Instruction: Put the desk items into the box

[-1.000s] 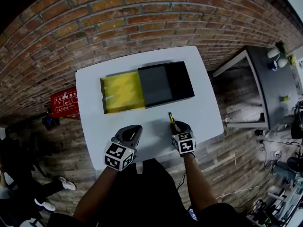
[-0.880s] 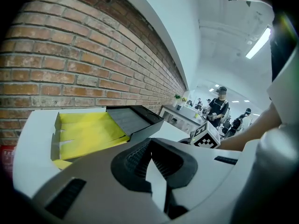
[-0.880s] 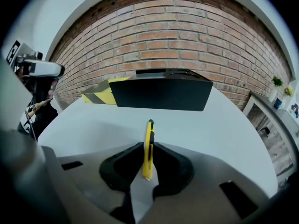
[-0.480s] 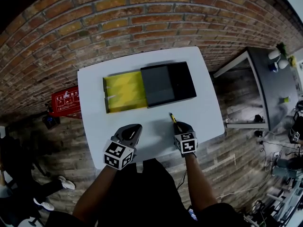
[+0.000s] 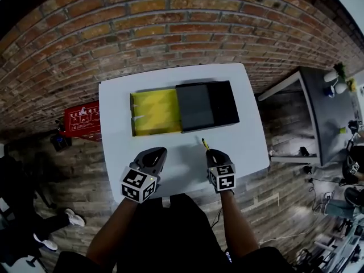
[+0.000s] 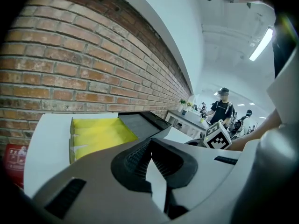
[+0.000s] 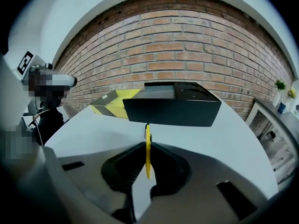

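Observation:
On the white table lies a flat box with a yellow inside, its dark lid slid to the right so the left half is uncovered. My right gripper is near the front edge, shut on a slim yellow pen that points at the lid. In the right gripper view the pen stands upright between the jaws, with the lid just beyond it. My left gripper hovers front left, shut with nothing in it; its view shows the yellow inside ahead.
A brick wall runs behind the table. A red case sits on the wooden floor at the left. A grey desk with small items stands at the right. A person stands far off.
The head view has shifted slightly. Both grippers stay near the front edge, and the right one still has the pen.

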The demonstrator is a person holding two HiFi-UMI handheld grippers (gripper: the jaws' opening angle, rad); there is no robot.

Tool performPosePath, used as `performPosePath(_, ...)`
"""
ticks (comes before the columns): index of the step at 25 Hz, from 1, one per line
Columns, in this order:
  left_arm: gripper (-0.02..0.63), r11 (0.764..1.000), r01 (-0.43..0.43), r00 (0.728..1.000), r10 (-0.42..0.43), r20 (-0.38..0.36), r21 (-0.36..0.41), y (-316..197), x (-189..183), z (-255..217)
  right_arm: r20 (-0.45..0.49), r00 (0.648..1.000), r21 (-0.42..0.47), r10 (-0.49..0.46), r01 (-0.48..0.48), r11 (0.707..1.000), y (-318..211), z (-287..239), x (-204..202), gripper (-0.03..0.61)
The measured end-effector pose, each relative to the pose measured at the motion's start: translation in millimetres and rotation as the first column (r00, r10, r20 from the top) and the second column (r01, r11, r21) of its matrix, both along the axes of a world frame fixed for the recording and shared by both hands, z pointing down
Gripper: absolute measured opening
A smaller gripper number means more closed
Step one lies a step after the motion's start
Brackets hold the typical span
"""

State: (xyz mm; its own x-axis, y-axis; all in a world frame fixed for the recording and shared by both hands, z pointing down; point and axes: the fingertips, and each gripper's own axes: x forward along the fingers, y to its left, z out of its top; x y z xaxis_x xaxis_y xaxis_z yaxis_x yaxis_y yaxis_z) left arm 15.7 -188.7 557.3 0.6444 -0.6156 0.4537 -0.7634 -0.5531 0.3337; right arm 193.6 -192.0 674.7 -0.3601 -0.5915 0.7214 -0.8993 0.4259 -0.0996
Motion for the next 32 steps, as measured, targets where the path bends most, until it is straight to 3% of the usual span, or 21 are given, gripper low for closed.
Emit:
performPosePath(8, 0.014, 0.997, 0.075, 0.997, -0.075, -0.002, 0.013, -1.5, -31.5, -6.1, 0.078, 0.993, 0.062, -0.092, 0.088, 0.994, -6.9, -30.8, -52.5, 0.043)
performPosePath(18, 0.015, 0.981, 0.193, 0.981, -0.193, 0.000, 0.031, -5.8, -87.4, -13.8, 0.169, 0.955, 0.182, -0.242, 0.211, 0.960, -44.8, -87.2, -142.6, 0.043)
performPosePath(32, 0.015, 0.947, 0.318, 0.948, -0.319, 0.014, 0.054, -15.0, -165.0, -19.8, 0.109, 0.934, 0.124, -0.342, 0.328, 0.936, -102.3, -60.7, -228.0, 0.043)
